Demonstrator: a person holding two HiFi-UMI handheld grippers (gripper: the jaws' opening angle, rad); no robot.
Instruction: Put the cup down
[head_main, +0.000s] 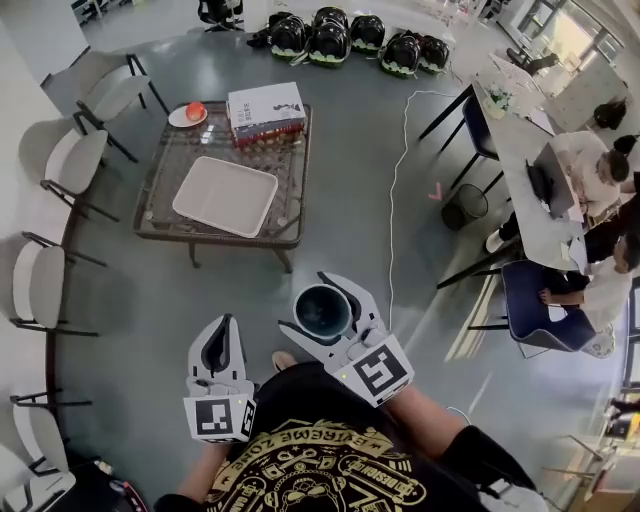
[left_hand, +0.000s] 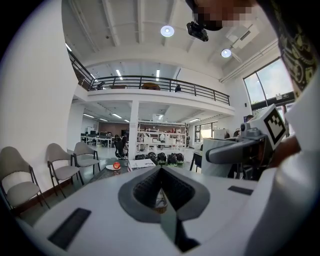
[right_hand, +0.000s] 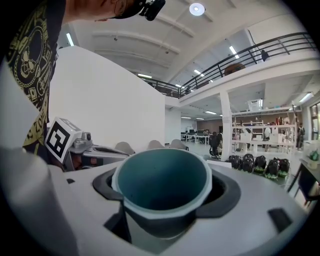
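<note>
A teal cup (head_main: 322, 310) with a pale rim sits upright between the jaws of my right gripper (head_main: 325, 312), held above the floor in front of the person. In the right gripper view the cup (right_hand: 162, 192) fills the middle, its mouth facing up, both jaws pressed against its sides. My left gripper (head_main: 218, 352) hangs lower left of it, jaws together with nothing between them. In the left gripper view the left gripper (left_hand: 161, 192) points toward the glass coffee table (left_hand: 112, 172). That table (head_main: 165, 222) stands ahead, apart from both grippers.
On the table lie a white tray (head_main: 226, 195), a box (head_main: 266, 112) and a plate with a red fruit (head_main: 189, 114). Chairs (head_main: 62, 160) line the left wall. Helmets (head_main: 330, 40) sit beyond the table. A cable (head_main: 395, 190) crosses the floor; people sit at desks (head_main: 540, 200) on the right.
</note>
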